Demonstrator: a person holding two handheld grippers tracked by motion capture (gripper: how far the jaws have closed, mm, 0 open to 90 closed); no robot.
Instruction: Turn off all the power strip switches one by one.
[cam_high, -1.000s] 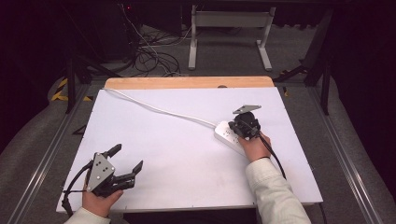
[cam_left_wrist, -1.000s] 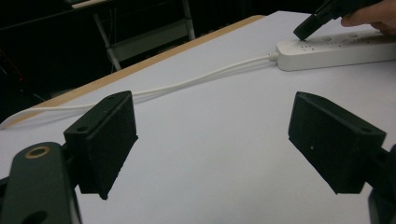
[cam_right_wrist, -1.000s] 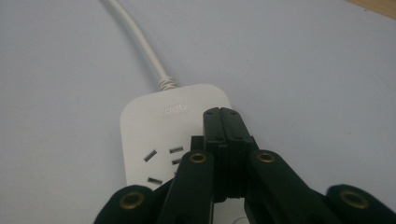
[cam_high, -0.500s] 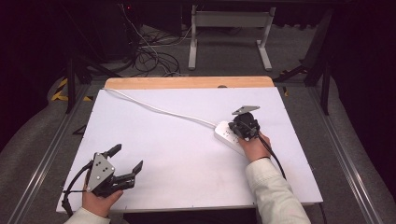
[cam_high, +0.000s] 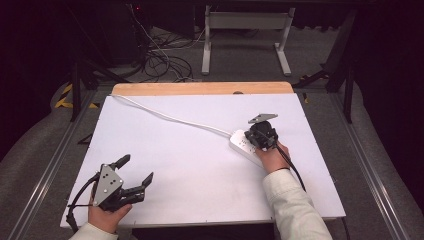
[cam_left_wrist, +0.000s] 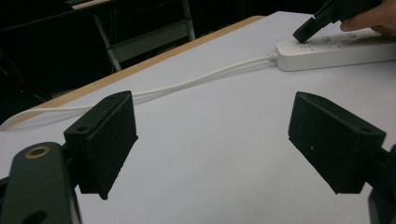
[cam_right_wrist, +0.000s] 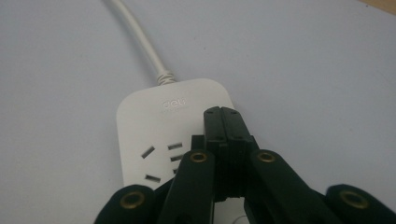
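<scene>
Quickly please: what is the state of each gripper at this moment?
Left gripper: open, jaws wide apart, holding nothing.
Right gripper: jaws closed together, nothing between them, tips over the white power strip.

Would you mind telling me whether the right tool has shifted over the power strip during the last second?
No. The right tool sits at the same spot over the power strip's cord end, jaws shut, judged against the table's wooden edge.

The high view looks forward and down from above the person's near side, taking in the whole white desk (cam_high: 200, 165). The left gripper view sits low at the near left, facing across the desk toward the power strip (cam_left_wrist: 336, 49). The right gripper view looks closely down onto that same power strip (cam_right_wrist: 159, 126).
</scene>
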